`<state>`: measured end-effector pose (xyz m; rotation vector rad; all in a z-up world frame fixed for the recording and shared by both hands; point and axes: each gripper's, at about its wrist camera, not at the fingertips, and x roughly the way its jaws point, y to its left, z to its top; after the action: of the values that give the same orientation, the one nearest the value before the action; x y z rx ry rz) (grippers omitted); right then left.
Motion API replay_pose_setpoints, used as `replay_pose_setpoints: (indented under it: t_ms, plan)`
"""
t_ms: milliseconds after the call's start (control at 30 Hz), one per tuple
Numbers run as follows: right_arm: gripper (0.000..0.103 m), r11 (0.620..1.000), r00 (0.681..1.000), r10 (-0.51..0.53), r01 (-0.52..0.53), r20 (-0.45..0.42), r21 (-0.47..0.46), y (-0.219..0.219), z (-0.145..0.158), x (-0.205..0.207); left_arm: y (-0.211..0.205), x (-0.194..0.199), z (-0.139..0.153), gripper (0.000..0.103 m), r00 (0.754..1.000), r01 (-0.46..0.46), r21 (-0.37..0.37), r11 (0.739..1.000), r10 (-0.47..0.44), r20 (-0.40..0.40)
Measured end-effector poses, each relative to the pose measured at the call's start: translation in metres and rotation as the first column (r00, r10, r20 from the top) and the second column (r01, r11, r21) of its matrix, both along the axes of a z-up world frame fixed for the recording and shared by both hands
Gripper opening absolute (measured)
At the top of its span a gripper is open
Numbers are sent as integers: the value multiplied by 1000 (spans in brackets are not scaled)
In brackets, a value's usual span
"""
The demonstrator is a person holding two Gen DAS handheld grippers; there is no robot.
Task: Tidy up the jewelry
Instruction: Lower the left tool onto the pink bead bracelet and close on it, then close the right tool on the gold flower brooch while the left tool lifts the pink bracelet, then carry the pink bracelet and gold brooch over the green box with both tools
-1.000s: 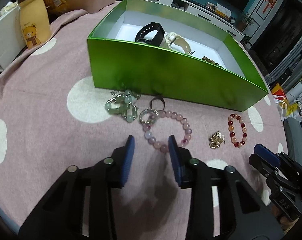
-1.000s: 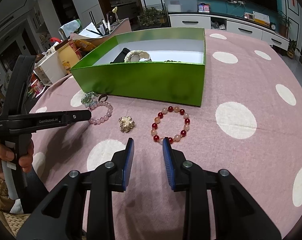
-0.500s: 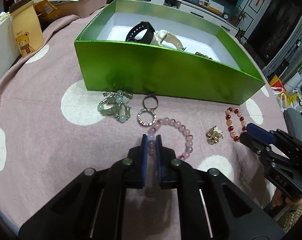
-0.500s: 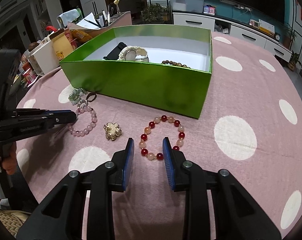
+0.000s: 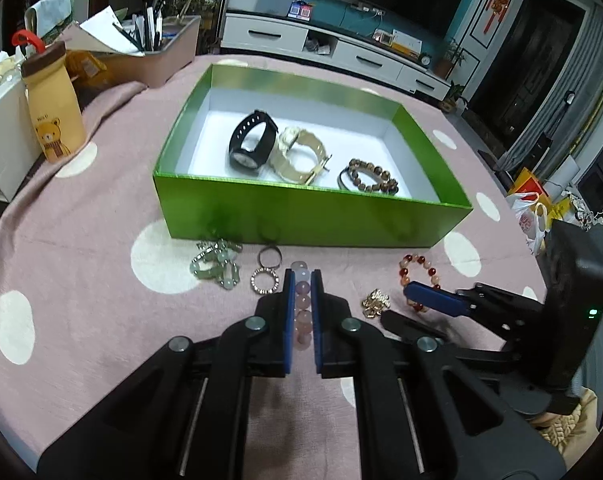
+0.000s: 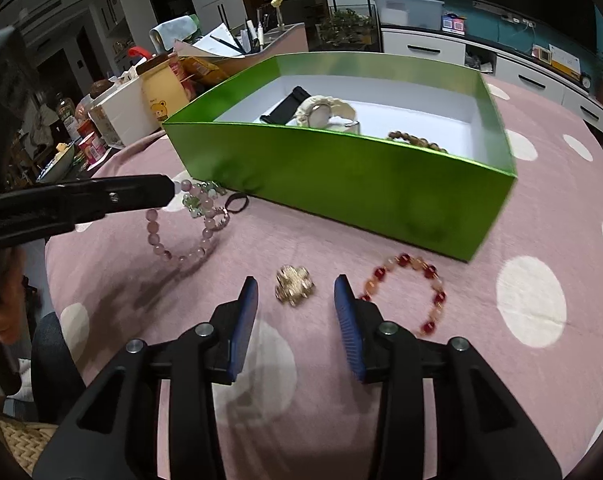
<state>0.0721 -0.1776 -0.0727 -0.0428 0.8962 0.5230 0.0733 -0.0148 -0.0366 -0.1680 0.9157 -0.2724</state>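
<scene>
Pink beads of the bracelet [image 5: 302, 309] are seen clamped between the blue pads of the left tool [image 5: 301, 322], whose jaws are pressed shut on them. In the left wrist view the gripped beads run in a line along the fingers, away from the camera. In the right wrist view the pink bead bracelet [image 6: 181, 232] is shown as a loop hanging down from the tool tip, its lowest beads close to the pink polka-dot cloth on the surface [image 6: 481, 380]; whether they touch it cannot be told. The left tool is pointed steeply downward toward the green box [image 5: 301, 216].

The right tool [image 6: 296, 312] is held low over the surface, its jaws opening, and the gold brooch [image 6: 294, 285] is seen lying between and just ahead of its pads, untouched. The red and orange bead bracelet [image 6: 405, 292] lies flat just beside the right pad.

Inside the box a black watch [image 5: 253, 146], a cream watch [image 5: 299, 156] and a brown bead bracelet [image 5: 371, 176] are laid side by side. A green stone bracelet [image 5: 217, 268] and two rings [image 5: 267, 272] lie near the front wall of the box. Part of a hand [image 6: 1, 312] is seen on the left tool's handle, cut off at the frame edge.
</scene>
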Motion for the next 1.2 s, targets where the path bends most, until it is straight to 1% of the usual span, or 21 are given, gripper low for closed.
replay_pose_setpoints:
  t_ms: [167, 200, 267, 333, 467, 667, 900, 1200]
  plan:
    - [40, 999, 1000, 16, -17, -17, -38, 12, -7, 12, 4, 1, 6, 7, 1000, -1, 1, 1000, 1, 11]
    - [39, 999, 1000, 17, -18, -18, -47, 14, -8, 12, 4, 1, 7, 7, 1000, -2, 1, 1000, 2, 12]
    - [21, 998, 1000, 24, -25, -19, -64, 16, -11, 13, 6, 2, 7, 7, 1000, -3, 0, 1000, 3, 13]
    - [21, 997, 1000, 18, -19, -8, -75, 16, -11, 12, 7, 2, 8, 7, 1000, -3, -1, 1000, 3, 14]
    - [21, 999, 1000, 3, -3, 10, -51, 9, -3, 10, 9, 4, 12, 7, 1000, 0, -4, 1000, 0, 23]
    - [21, 1000, 998, -15, 16, 67, -20, 0, 26, 9, 11, 8, 26, 7, 999, 5, -2, 1000, -5, 53]
    - [21, 999, 988, -49, 48, 147, 10, -9, 64, 8, 12, 17, 53, 7, 994, 11, 19, 1000, -13, 104]
    - [21, 996, 973, -81, 75, 214, 38, -19, 96, 12, 9, 34, 81, 7, 989, 11, 38, 999, -17, 147]
